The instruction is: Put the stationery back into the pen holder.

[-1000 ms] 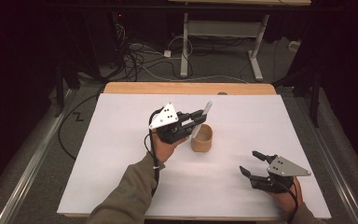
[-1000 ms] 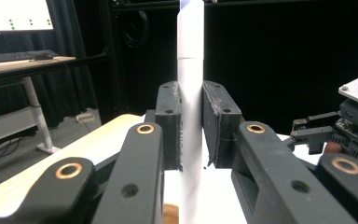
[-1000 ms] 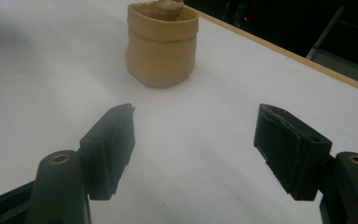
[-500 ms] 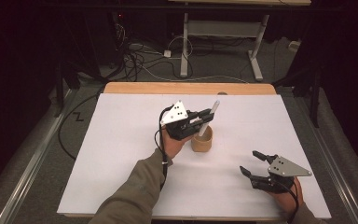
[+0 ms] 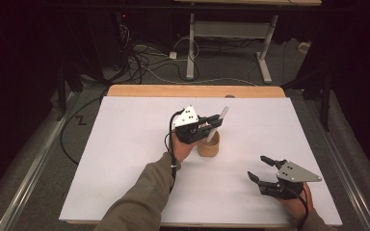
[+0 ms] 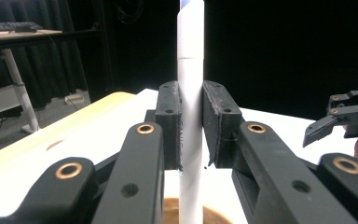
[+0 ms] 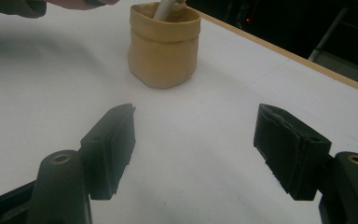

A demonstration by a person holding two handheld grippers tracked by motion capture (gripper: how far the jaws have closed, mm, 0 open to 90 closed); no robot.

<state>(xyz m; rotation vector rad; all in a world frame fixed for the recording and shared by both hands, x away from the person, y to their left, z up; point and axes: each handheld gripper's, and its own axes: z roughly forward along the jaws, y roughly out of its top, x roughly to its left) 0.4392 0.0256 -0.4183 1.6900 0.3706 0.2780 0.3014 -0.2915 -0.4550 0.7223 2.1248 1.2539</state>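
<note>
From above, the left gripper [image 5: 211,126] squeezes a white pen [image 5: 217,125] whose tip sits inside the tan cup [image 5: 208,147]; up close the pen [image 6: 190,112] stands pinched between the pads, so a sideways push could tip the soft cup [image 7: 163,44], while the right gripper [image 7: 200,154] waits open.

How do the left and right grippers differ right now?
The left gripper is shut on the white marker; the right gripper is open and holds nothing. The left is above the tan cup, marker tip inside it; the right sits low over the white table, apart from the cup. Both have black jaws.
</note>
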